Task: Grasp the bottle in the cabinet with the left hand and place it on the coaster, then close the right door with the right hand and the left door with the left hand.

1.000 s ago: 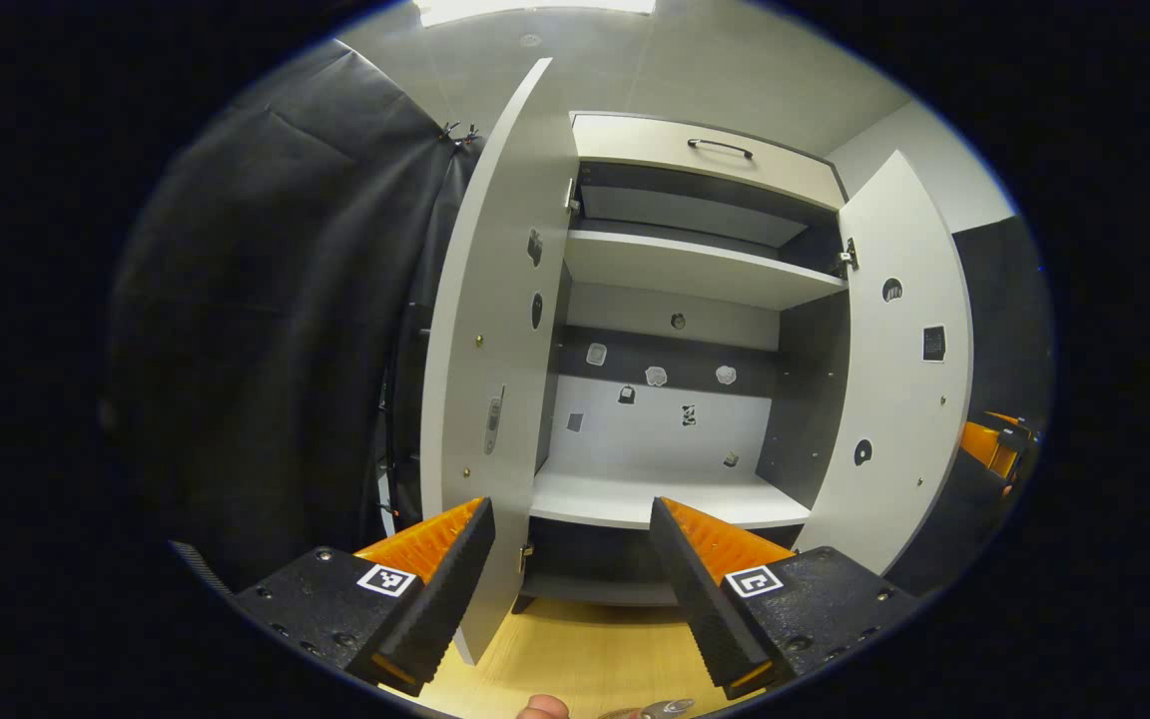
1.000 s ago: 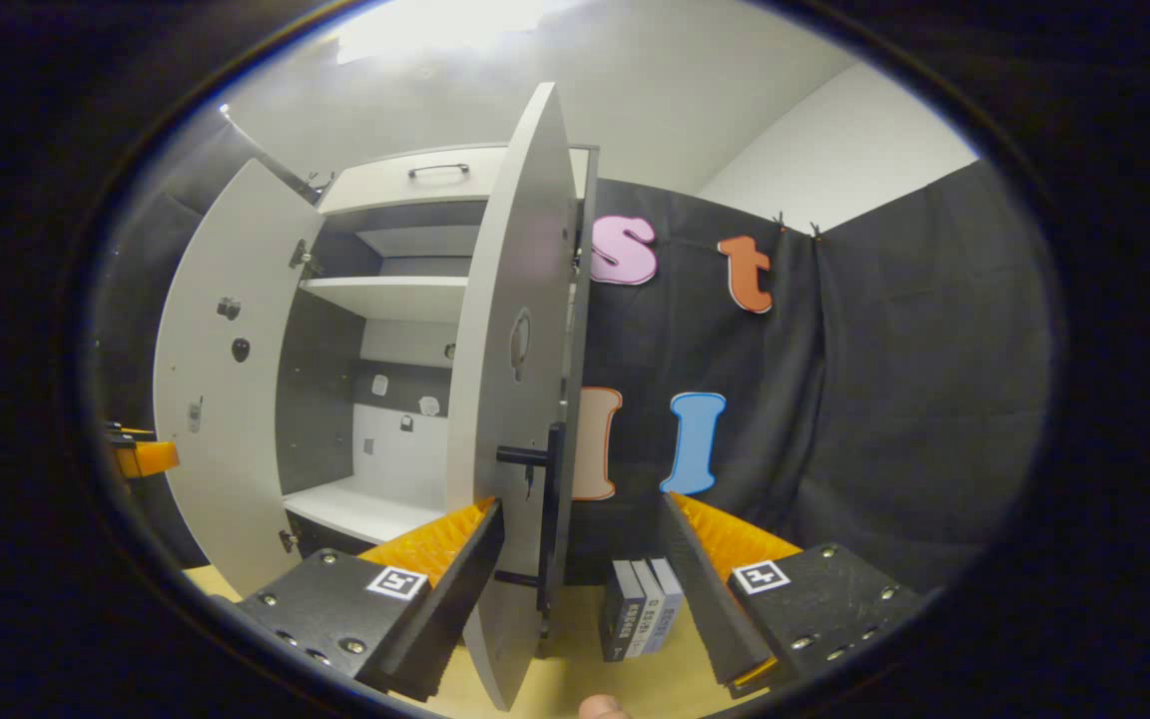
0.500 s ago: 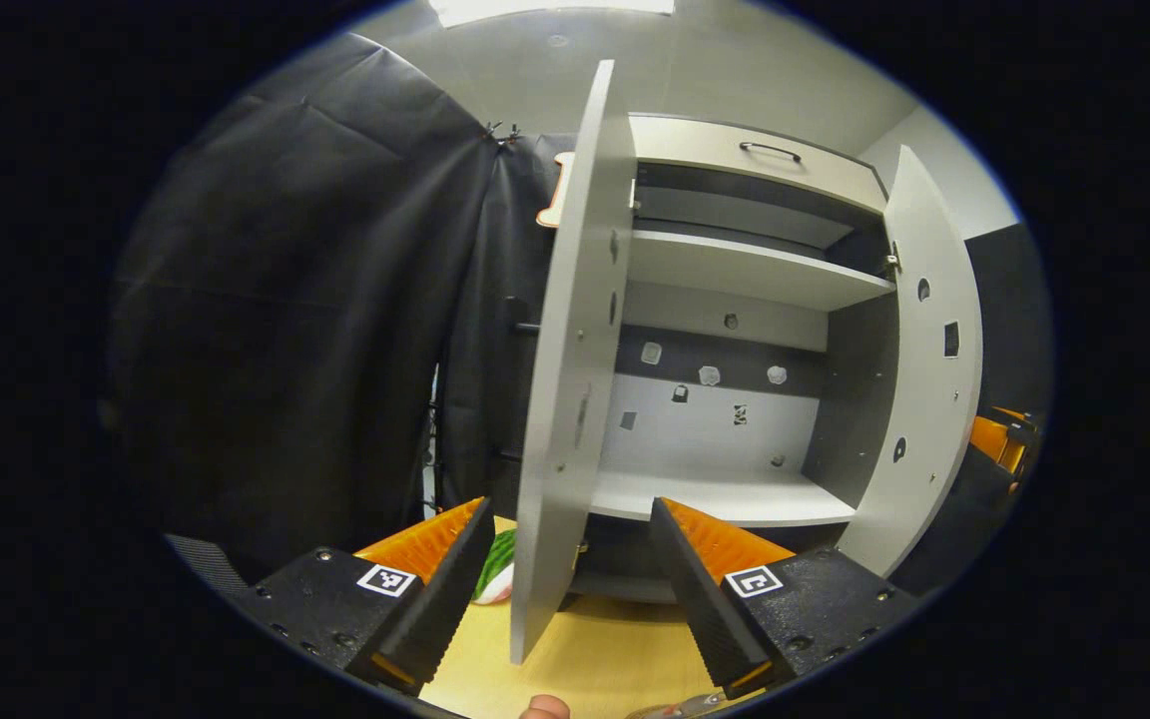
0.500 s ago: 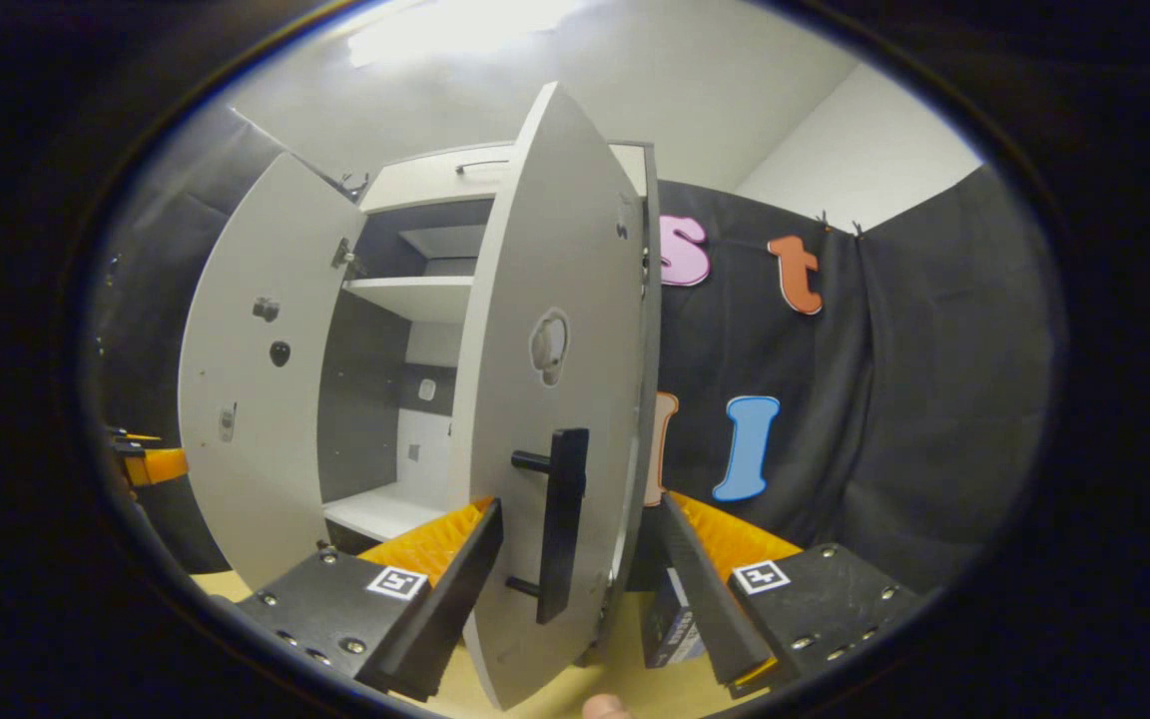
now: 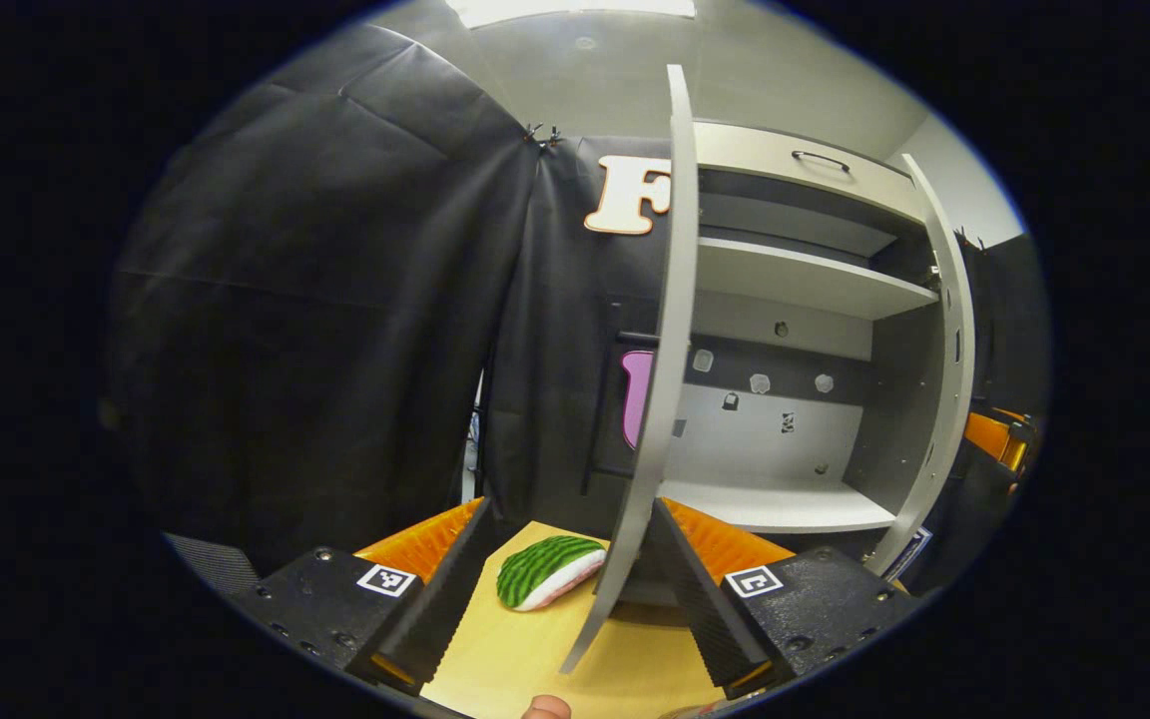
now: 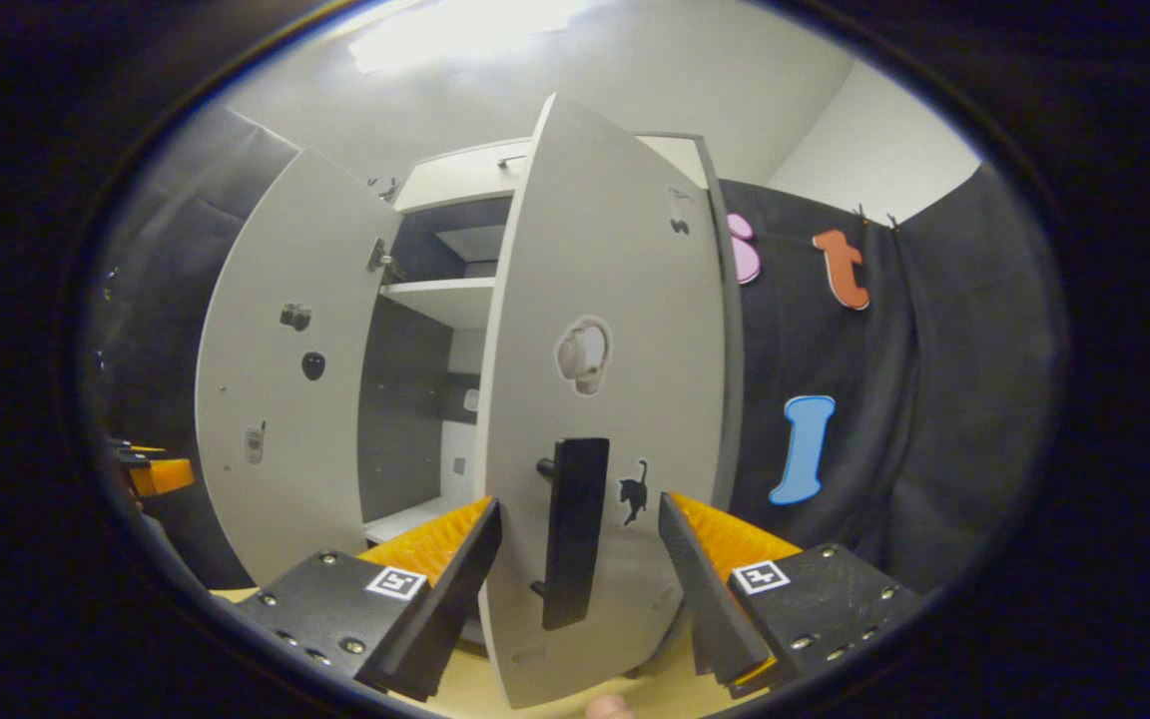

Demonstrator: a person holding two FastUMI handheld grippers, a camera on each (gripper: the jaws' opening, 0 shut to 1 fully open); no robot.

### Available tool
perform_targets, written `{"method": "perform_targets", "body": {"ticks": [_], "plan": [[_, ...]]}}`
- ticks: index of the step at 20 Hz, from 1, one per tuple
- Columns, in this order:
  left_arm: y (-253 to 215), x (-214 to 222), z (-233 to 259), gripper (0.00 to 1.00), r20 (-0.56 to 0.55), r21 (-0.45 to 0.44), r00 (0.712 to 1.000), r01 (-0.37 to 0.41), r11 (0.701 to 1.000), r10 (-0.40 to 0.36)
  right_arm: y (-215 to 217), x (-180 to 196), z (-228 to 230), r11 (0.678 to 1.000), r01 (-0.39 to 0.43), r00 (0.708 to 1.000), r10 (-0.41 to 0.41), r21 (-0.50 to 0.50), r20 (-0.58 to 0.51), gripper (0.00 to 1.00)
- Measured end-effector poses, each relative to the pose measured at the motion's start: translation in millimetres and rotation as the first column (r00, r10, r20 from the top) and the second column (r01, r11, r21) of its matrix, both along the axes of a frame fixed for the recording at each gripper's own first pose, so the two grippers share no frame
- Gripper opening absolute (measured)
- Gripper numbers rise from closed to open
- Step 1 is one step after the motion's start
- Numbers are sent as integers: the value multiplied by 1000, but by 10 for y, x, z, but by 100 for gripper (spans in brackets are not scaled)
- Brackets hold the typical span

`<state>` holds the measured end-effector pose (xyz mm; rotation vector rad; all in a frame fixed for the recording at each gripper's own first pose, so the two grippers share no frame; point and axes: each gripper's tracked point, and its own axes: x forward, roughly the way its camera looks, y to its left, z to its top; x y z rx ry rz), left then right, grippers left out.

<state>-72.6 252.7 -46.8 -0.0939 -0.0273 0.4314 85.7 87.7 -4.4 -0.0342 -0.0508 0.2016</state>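
Both of my grippers are held out level toward the cabinet [image 5: 795, 280], and both have their fingers spread wide with nothing pinched.

In the left gripper view, my left gripper [image 5: 567, 589] points at the thin front edge of the left door [image 5: 657, 399]. That door stands up tall and I see it edge-on, so it looks like a curved strip between my two fingers, not squeezed by either one. Its lower end hangs over the wooden table [image 5: 535, 659]. A green striped watermelon-slice toy [image 5: 547, 571] lies on the table between the fingers, just left of the door. Past the door I can see the white shelves and the far right door [image 5: 944, 399], also nearly edge-on. Something orange pokes out behind it at the right rim; I think it is my other tool, but it is too small to be sure.

In the right gripper view, my right gripper [image 6: 580, 589] faces the outside of the right door [image 6: 615, 399]. Its black handle [image 6: 570, 529] stands upright between my fingers, and they do not touch it. The door is partly swung in. The left door [image 6: 286, 399] is wide open.

The bottle and coaster: I cannot find them. A shiny bit at the bottom edge of the left gripper view is cut off.
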Motion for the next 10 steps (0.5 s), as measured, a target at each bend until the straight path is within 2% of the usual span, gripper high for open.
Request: {"method": "perform_targets", "body": {"ticks": [5, 10], "plan": [[285, -11, 40, 96, 1, -2, 1000, -10, 1000, 10, 390, 58, -8, 999, -36, 999, 36, 10, 5, 95], [352, 113, 32, 96, -11, -9, 999, 49, 999, -49, 515, 83, -77, 999, -6, 1000, 7, 32, -18, 96]]}}
